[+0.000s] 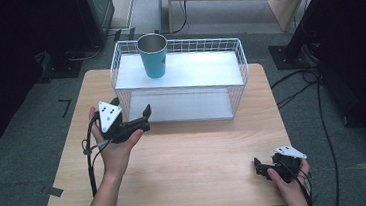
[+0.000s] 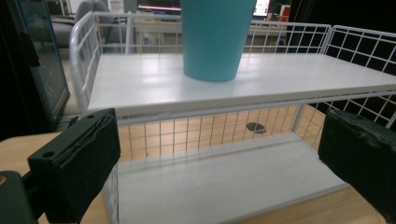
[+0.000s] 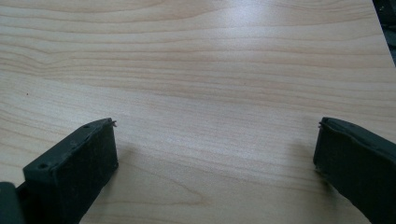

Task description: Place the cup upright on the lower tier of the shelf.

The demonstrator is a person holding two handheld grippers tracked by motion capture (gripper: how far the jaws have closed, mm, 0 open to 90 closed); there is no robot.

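L claw [image 1: 131, 118] is released, jaws spread wide w/ nothing between them. It sits just in front of the wire rack [image 1: 118, 68], near the front-left corner, aimed into it. In the left gripper view the rack's [image 2: 84, 56] top shelf and the teal cup [image 2: 212, 39] are straight ahead, cup centred between the jaws but well beyond them.

Cup [image 1: 154, 55] stands upright on the top shelf, toward the back-left, metal-looking inside, no contact w/ either claw. Lower shelf looks bare as far as I can see. There's a dark oval spot [image 2: 255, 126] seen thru the mesh on the wood behind; can't tell what it is.

R claw [image 1: 258, 168] is also released, empty, parked low at the front-right corner of the bench [image 1: 200, 151]. In the right gripper view it looks down on bare wood [image 3: 196, 93], jaws wide. Well apart from rack and cup, so prob idle for now.

Progress, my read: early. Looks like approach phase for a cup pick w/ the left hand [image 1: 117, 149]. Nothing grasped, cup not shifted off the shelf. Left to do: raise L claw to top-shelf height, clear the rack's front rim wire, close in around the cup wall, clench, lift out. Where it goes after that I can't judge from here.

Risk imo: rim wire snagging a jaw on the way in, and tipping the cup if one pad touches first.
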